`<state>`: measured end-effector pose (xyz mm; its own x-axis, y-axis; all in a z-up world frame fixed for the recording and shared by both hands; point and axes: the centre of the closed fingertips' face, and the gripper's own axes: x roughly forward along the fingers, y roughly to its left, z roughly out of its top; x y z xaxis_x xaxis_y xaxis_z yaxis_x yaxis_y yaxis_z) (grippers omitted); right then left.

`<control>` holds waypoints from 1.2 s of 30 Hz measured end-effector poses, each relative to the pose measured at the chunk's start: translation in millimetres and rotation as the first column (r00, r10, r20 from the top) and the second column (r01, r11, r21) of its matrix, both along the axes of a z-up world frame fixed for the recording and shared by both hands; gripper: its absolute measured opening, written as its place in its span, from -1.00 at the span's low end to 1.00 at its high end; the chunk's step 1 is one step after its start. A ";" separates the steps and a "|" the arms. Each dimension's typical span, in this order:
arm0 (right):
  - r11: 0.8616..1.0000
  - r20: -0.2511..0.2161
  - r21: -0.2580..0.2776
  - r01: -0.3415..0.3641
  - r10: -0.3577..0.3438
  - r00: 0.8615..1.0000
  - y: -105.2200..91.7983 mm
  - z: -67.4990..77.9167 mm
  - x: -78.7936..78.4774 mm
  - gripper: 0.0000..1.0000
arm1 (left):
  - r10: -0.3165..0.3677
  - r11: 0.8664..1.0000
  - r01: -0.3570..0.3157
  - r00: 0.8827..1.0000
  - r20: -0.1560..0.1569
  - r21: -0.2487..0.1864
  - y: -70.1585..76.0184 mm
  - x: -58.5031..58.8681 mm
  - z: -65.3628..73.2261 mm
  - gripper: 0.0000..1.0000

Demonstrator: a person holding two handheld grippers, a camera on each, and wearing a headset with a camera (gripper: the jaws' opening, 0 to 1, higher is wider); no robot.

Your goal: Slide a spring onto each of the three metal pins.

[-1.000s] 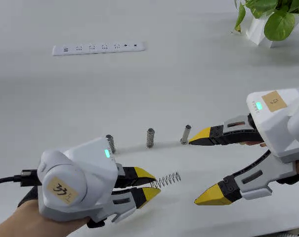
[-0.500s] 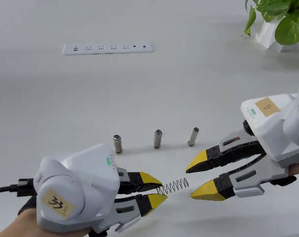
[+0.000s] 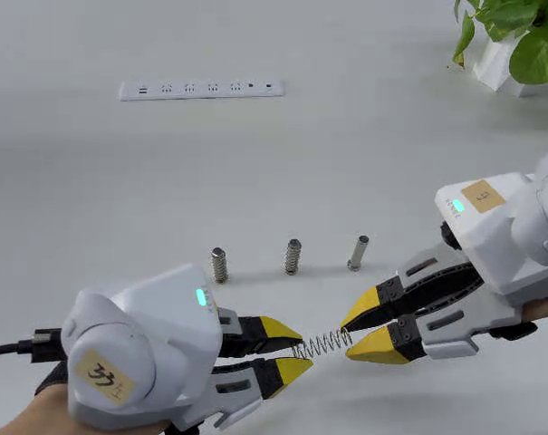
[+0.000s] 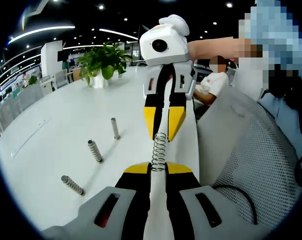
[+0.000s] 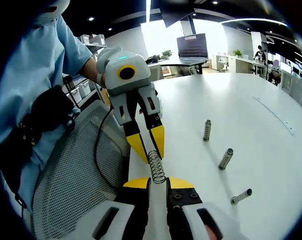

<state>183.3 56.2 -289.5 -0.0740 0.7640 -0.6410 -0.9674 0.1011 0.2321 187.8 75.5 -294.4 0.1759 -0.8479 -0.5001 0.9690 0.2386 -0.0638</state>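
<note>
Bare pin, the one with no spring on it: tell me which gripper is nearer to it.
Right. In the head view the right gripper sits just below the bare pin, gripping the spring; the left gripper is farther off, lower left.

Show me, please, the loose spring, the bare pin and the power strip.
loose spring (image 3: 323,343), head view, on its middle coils.
bare pin (image 3: 359,253), head view, on the middle of its shaft.
power strip (image 3: 201,89), head view, on the middle of its top face.

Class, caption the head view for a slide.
Left hand-held gripper and right hand-held gripper each grip one end of the spring; beyond, a bare pin, two sprung pins.
</note>
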 end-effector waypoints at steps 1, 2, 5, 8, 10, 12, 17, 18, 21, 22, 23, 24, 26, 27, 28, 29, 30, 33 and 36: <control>1.000 -0.004 0.000 0.000 0.000 1.000 0.1 0.1 -0.4 -0.83 | 0.000 1.000 0.000 1.000 0.000 -0.001 0.0 0.0 0.0 -0.86; 1.000 -0.006 -0.002 0.001 -0.001 1.000 0.0 -0.2 -0.6 -0.84 | 0.000 1.000 0.000 1.000 -0.001 0.000 0.1 -0.1 -0.3 -0.86; 1.000 -0.013 -0.003 0.005 -0.005 1.000 -0.9 -1.0 0.5 -0.86 | 0.000 1.000 0.000 1.000 -0.003 0.005 0.7 -0.3 -1.8 -0.86; 1.000 -0.016 -0.003 0.007 -0.007 1.000 -0.2 -0.7 0.2 -0.86 | 0.001 1.000 -0.001 1.000 -0.004 0.005 0.5 -0.6 -1.7 -0.86; 1.000 -0.014 -0.001 0.005 -0.005 1.000 0.6 0.1 0.3 -0.86 | 0.001 1.000 -0.001 1.000 -0.006 0.006 0.5 -0.7 -2.1 -0.86; 1.000 -0.016 -0.001 0.007 -0.007 1.000 0.5 0.2 1.4 -0.86 | 0.001 1.000 -0.001 1.000 -0.008 0.008 0.5 -0.8 -2.6 -0.86; 1.000 0.000 -0.007 0.005 -0.005 1.000 2.3 3.4 1.8 -0.86 | -0.001 1.000 0.001 1.000 -0.008 0.016 0.0 0.2 -3.3 -0.86; 1.000 0.001 -0.006 0.007 -0.007 1.000 2.9 4.7 1.9 -0.86 | -0.001 1.000 0.002 1.000 -0.008 0.019 -0.1 0.4 -3.5 -0.86; 1.000 0.014 -0.002 0.006 -0.006 1.000 5.2 8.9 1.9 -0.86 | -0.004 1.000 0.004 1.000 -0.008 0.027 -0.9 0.3 -4.4 -0.86; 1.000 0.015 -0.002 0.005 -0.005 1.000 5.9 9.8 1.7 -0.86 | -0.005 1.000 0.005 1.000 -0.008 0.029 -1.0 0.2 -4.8 -0.86; 1.000 0.018 -0.005 0.004 -0.004 1.000 5.5 7.6 2.8 -0.86 | -0.006 0.999 0.007 1.000 -0.009 0.032 -1.5 0.1 -5.1 -0.86; 1.000 0.023 -0.007 0.005 -0.005 1.000 5.7 7.6 3.2 -0.86 | -0.008 0.999 0.008 1.000 -0.008 0.035 -1.6 0.1 -5.5 -0.86; 1.000 0.023 0.000 0.005 -0.005 1.000 7.6 10.5 3.4 -0.86 | -0.012 0.999 0.013 1.000 -0.010 0.039 -2.3 -0.6 -6.1 -0.87; 1.000 0.029 0.002 0.005 -0.005 1.000 7.6 10.1 4.4 -0.86 | -0.015 0.999 0.015 1.000 -0.009 0.042 -2.5 -1.0 -6.6 -0.87; 1.000 0.030 0.003 0.004 -0.004 1.000 7.9 11.0 4.8 -0.86 | -0.016 0.999 0.017 1.000 -0.011 0.042 -2.8 -1.3 -6.8 -0.87; 1.000 0.031 0.003 0.003 -0.003 1.000 8.2 11.8 5.0 -0.86 | -0.017 0.999 0.018 1.000 -0.012 0.044 -3.1 -1.6 -7.0 -0.87; 1.000 0.038 0.002 0.000 0.000 0.999 8.7 12.8 4.9 -0.86 | -0.019 0.999 0.020 1.000 -0.012 0.045 -3.4 -1.9 -7.4 -0.87; 1.000 0.044 0.000 -0.004 0.004 0.999 10.6 14.5 4.3 -0.86 | -0.020 0.999 0.021 1.000 -0.017 0.047 -4.1 -1.8 -8.2 -0.87; 1.000 0.052 -0.001 -0.009 0.009 0.999 12.4 16.5 3.8 -0.85 | -0.022 0.999 0.022 1.000 -0.018 0.049 -5.0 -2.2 -9.0 -0.87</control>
